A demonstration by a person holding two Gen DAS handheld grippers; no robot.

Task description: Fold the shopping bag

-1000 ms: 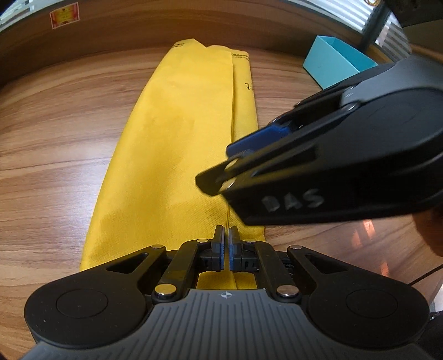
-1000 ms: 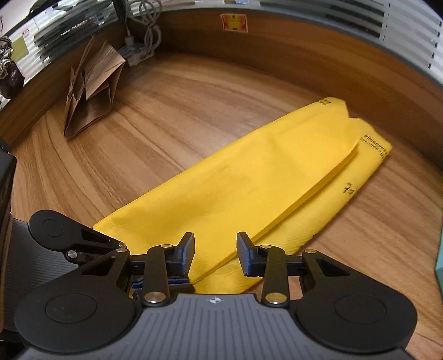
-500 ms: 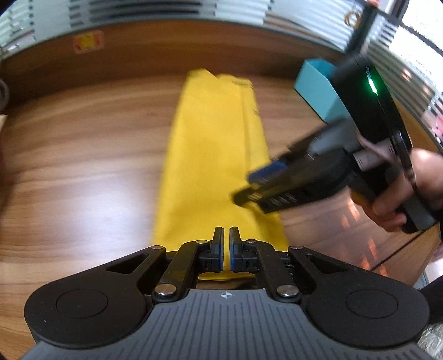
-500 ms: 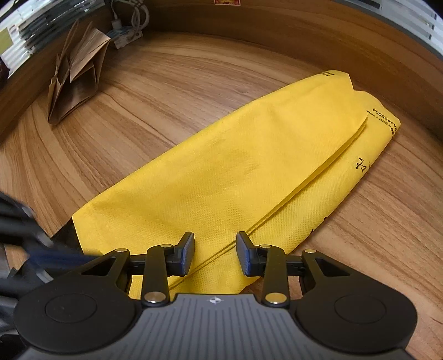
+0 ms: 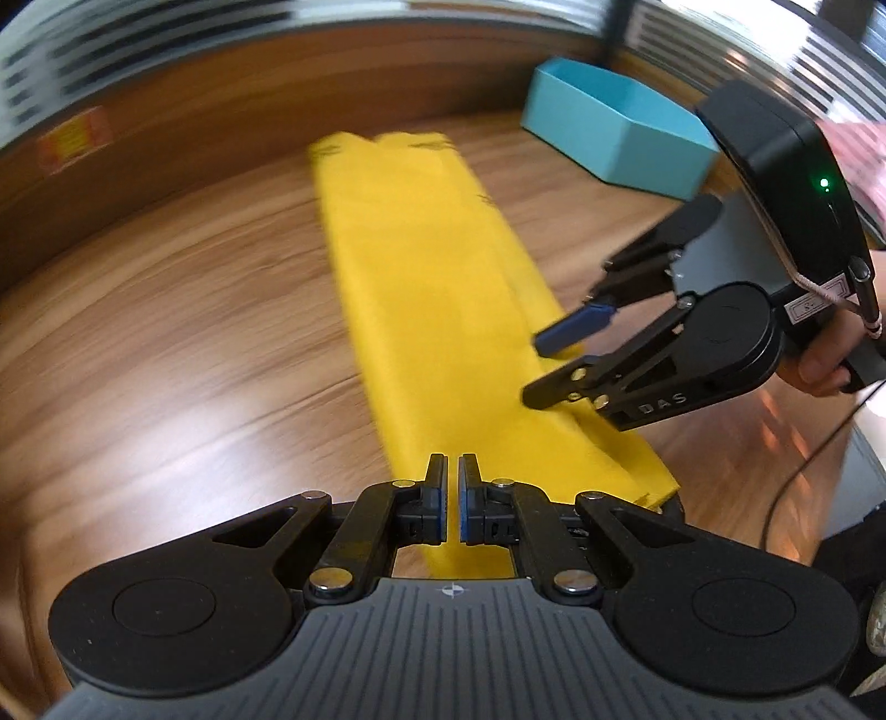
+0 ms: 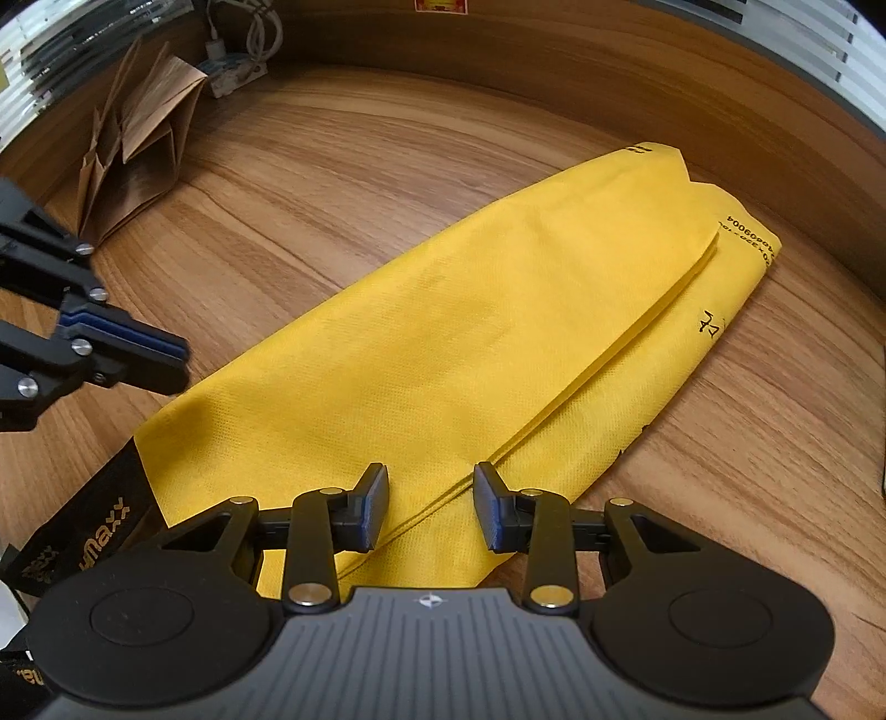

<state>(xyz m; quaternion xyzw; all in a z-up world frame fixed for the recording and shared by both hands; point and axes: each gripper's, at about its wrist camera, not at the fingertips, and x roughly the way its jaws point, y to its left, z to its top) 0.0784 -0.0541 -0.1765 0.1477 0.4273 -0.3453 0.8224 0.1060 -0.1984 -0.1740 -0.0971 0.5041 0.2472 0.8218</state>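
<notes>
Wood-grain tabletop (image 6: 343, 183) carries a folded yellow shopping bag (image 6: 443, 343). Left gripper (image 5: 452, 495) fingers pressed together, empty; right gripper (image 6: 431, 512) fingers spread above the bag.

An office, judging by the wood-grain desk (image 6: 387, 166), window blinds (image 6: 803, 33) and power strip (image 6: 235, 72).

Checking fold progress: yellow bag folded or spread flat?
Folded lengthwise: the bag lies as a narrow strip on the table, layered edges showing along one side.

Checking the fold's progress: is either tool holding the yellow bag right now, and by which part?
Nothing is held. The left tool is shut with nothing between its fingers; the right tool is open above the yellow bag, not pinching it.
</notes>
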